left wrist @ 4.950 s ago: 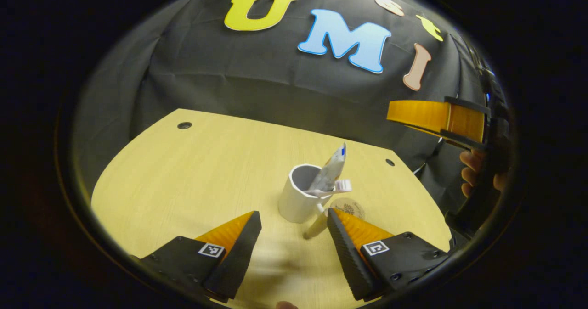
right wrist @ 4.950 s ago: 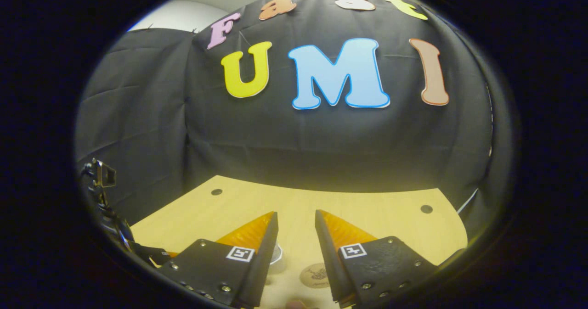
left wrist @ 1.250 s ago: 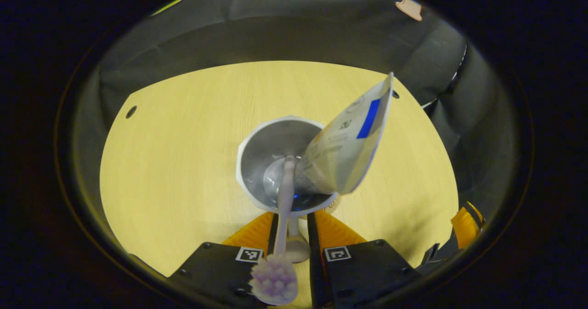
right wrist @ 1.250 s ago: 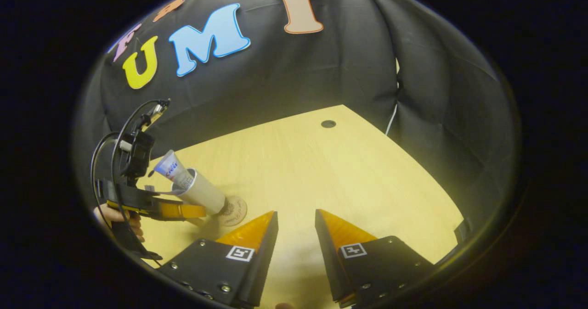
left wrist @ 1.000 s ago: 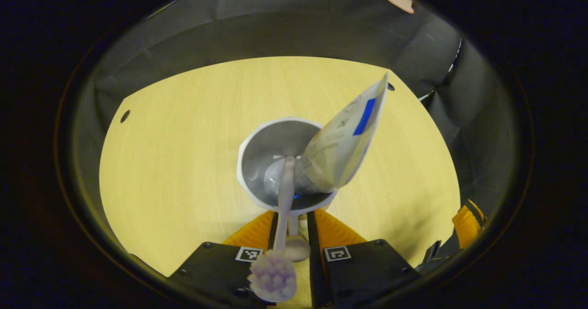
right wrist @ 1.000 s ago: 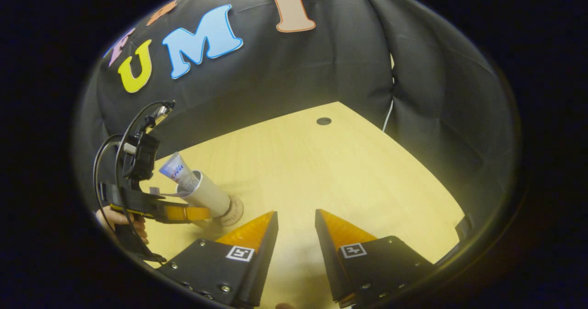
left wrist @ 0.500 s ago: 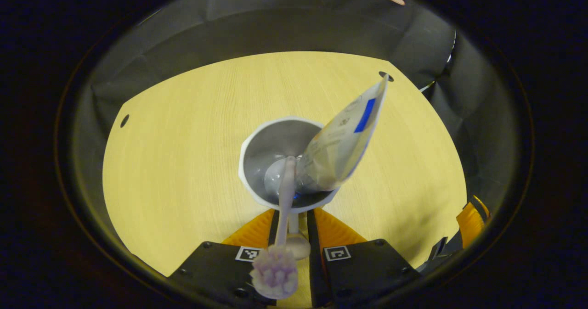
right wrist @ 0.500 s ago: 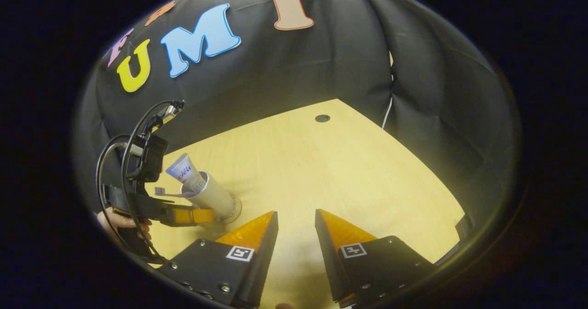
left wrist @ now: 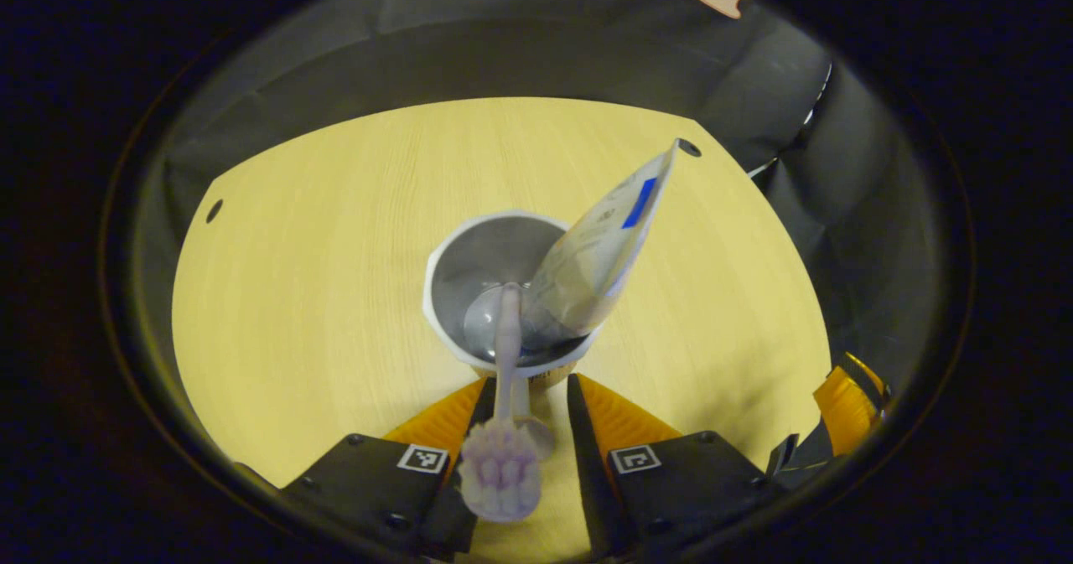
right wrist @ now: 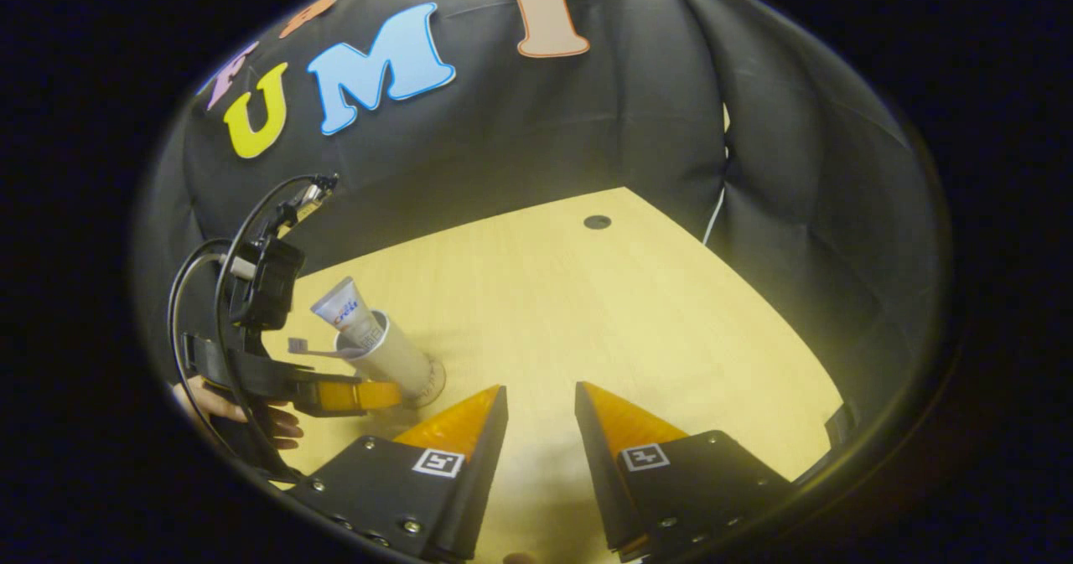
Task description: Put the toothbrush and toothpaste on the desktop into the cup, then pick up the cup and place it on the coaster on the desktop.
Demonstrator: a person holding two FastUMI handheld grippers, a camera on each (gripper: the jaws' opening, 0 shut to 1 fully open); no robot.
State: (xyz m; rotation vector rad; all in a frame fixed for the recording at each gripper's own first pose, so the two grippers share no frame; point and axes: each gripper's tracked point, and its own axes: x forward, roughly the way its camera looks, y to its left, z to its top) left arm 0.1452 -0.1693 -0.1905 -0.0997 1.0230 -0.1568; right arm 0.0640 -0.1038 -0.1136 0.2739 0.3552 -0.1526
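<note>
Standing on the coaster (right wrist: 429, 380) on the bench (left wrist: 335, 237), the cup (left wrist: 469, 271) holds the toothpaste (left wrist: 595, 245) leaning right and the toothbrush (left wrist: 503, 430), bristles up. Left gripper (left wrist: 528, 401) sits just before the cup's base — jaws slightly parted, whether they touch the cup I cannot tell. Right gripper (right wrist: 541, 417) hovers well apart over bare bench, jaws spread.

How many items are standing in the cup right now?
2. The toothpaste leans against the cup's right rim, crimped end up. The toothbrush rests over the near rim, its bristled head sticking out toward the left gripper. Anything smaller at the bottom could be hidden.
</note>
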